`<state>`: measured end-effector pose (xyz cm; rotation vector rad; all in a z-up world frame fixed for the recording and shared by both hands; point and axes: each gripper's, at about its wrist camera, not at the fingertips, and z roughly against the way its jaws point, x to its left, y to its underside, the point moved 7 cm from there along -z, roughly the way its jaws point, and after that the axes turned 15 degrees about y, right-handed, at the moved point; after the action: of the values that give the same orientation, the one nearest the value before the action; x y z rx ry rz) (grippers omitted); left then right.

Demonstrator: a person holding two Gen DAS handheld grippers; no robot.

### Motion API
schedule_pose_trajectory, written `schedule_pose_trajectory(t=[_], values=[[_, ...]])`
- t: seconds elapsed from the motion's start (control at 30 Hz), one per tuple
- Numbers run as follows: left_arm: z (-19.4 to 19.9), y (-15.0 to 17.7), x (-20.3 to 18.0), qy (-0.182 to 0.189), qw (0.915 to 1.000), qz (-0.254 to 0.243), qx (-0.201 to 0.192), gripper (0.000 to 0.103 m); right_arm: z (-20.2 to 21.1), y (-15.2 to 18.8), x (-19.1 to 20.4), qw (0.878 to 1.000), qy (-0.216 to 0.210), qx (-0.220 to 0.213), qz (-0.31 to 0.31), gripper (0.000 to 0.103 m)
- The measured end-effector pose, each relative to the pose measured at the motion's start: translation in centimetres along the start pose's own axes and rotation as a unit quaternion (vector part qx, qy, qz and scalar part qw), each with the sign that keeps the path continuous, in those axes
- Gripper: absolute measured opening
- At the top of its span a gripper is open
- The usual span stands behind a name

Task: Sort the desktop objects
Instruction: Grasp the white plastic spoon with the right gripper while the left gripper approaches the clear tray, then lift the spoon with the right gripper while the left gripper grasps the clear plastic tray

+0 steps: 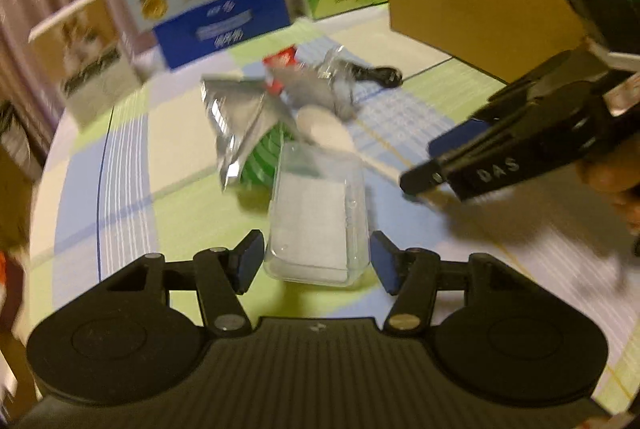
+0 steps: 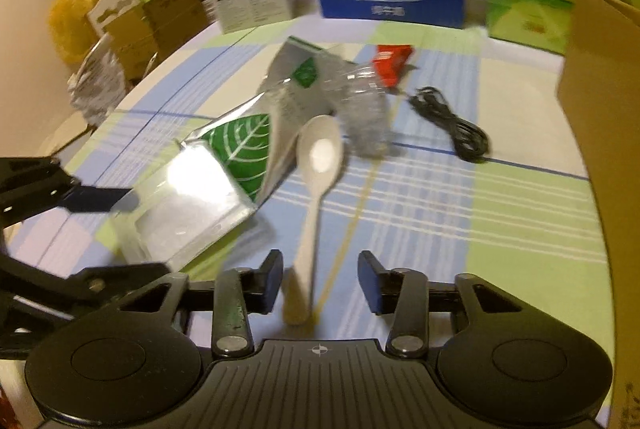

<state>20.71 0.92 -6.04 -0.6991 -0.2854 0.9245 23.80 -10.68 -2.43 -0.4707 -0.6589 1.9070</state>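
Far left: table (image 2: 520, 213) edge curving away close behind the foil pouch (image 2: 244, 145), so little room to push anything that way without tipping it off. Left hand-held gripper (image 1: 316, 263) wide open, holding nothing, fingers straddling a clear plastic case (image 1: 316, 225) that lies flat near the front of the pile, pads apart from its sides. Likely trouble here: slick, shallow walls slipping out as the fingers close, or the far end of the case, which seems tucked under the pouch, dragging that pouch along. Middle: white spoon (image 2: 318, 185) lying lengthwise with its bowl leaning on the pouch and crumpled clear wrap (image 2: 360, 101), handle end between the fingers of the right hand-held gripper (image 2: 320, 283), also open and empty, handle nearer the left finger. Off-centre closing could roll or flick the thin handle rather than pinch it. Both tools working near each other over the same heap, so bumping a real risk. Right: open striped cloth, a black cable (image 2: 452, 125) well clear, a red packet (image 2: 392, 65) behind, then a cardboard box (image 2: 600, 109) walling that side; boxes at the back closing that edge too.
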Motion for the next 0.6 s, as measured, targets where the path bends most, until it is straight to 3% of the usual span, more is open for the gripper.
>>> schedule_pose_trajectory(t=[0.07, 0.17, 0.37, 0.6], values=[[0.2, 0.6, 0.5, -0.003, 0.9998, 0.022, 0.0, 0.053, -0.2, 0.0, 0.6, 1.0, 0.004, -0.008, 0.015, 0.033], [0.1, 1.2, 0.8, 0.002, 0.999, 0.046, -0.002, 0.053, -0.4, 0.1, 1.3, 0.999, 0.022, -0.017, 0.036, 0.009], [-0.3, 1.0, 0.1, 0.003, 0.9989, 0.046, 0.002, 0.054, 0.5, 1.3, 0.9, 0.999, 0.039, -0.001, 0.031, 0.007], [0.4, 1.8, -2.6, 0.01, 0.9985, 0.053, 0.005, 0.053, 5.0, 5.5, -0.2, 0.998, 0.053, 0.039, 0.002, 0.007]])
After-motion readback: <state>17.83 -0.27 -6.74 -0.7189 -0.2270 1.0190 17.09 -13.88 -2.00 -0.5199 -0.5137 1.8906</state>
